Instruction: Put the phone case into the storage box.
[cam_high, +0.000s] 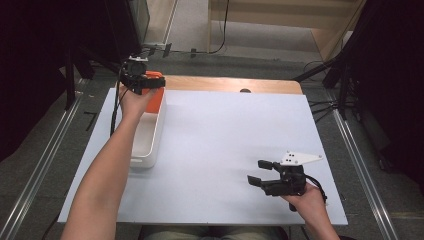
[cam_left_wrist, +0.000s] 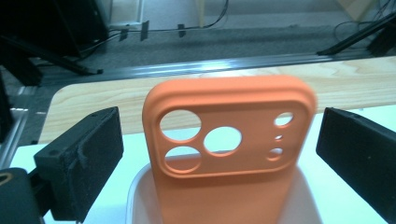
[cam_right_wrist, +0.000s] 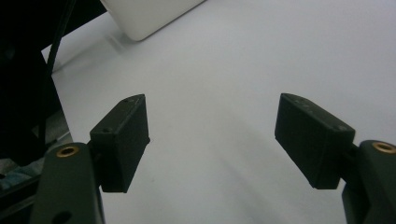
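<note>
White table sheet (cam_high: 225, 150) over wooden top, dark room around. Orange phone case (cam_left_wrist: 229, 149) stands upright at far end of white bin (cam_high: 150, 132), leaning on end wall. Left gripper (cam_left_wrist: 219, 154) released — jaws at nine and three o'clock of case, gap on both sides. Risk, my read: unsupported case may tip or slide flat into bin; careless withdrawal could clip it. Right gripper (cam_high: 260, 172) spread wide, nothing held, over bare sheet.

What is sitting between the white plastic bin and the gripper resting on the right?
Nothing: the high view shows bare white table board between the white plastic bin and the right gripper.
</note>
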